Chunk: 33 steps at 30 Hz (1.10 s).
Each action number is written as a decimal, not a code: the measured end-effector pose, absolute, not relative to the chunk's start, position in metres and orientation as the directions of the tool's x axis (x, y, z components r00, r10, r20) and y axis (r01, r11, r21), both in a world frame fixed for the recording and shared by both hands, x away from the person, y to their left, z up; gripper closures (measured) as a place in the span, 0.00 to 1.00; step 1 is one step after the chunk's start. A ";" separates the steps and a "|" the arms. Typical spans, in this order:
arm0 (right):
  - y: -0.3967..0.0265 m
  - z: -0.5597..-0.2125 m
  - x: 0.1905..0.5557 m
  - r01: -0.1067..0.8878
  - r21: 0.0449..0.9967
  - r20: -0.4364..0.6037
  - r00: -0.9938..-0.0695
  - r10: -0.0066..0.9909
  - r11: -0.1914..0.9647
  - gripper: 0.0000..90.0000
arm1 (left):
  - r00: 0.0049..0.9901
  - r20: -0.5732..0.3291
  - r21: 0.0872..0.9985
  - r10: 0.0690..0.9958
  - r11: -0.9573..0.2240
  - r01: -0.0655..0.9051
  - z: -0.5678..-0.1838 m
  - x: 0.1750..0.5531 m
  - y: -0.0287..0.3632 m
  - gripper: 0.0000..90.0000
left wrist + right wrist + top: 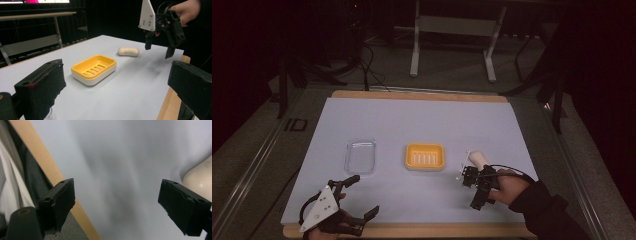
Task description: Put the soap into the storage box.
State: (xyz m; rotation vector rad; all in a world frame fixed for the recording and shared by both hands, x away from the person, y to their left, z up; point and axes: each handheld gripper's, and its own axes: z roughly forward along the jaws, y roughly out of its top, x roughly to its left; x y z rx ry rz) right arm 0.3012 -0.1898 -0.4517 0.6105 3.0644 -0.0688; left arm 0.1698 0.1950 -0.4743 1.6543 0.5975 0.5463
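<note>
A yellow soap dish with a slotted floor sits mid-table on the pale mat. A cream bar of soap lies to its right. My right gripper hovers open just in front of the soap, pointing down at the mat, with nothing between its jaws. The soap lies just beyond one of those jaws. My left gripper is open and empty near the front left edge, facing the dish. A clear plastic lid lies left of the dish.
The pale mat covers a wooden tabletop whose edge runs along the front. Behind the table stand a metal frame's legs, with cables on the floor. Dark surroundings flank both sides.
</note>
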 end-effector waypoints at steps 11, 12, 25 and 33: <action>-0.206 -0.458 0.320 0.581 -0.077 0.004 -0.813 0.583 0.810 0.16 | 0.751 0.027 0.987 0.660 -0.135 0.084 -0.474 0.170 0.196 0.01; -0.208 -0.460 0.321 0.592 -0.084 0.004 -0.804 0.594 0.802 0.16 | 0.751 0.025 0.988 0.660 -0.133 0.084 -0.474 0.170 0.196 0.01; -0.233 -0.473 0.348 0.722 -0.105 0.014 -0.686 0.727 0.683 0.15 | 0.749 0.029 0.987 0.661 -0.140 0.085 -0.475 0.170 0.195 0.01; -0.239 -0.475 0.369 0.770 -0.060 0.008 -0.636 0.772 0.635 0.15 | 0.754 0.013 0.989 0.657 -0.118 0.085 -0.474 0.170 0.197 0.01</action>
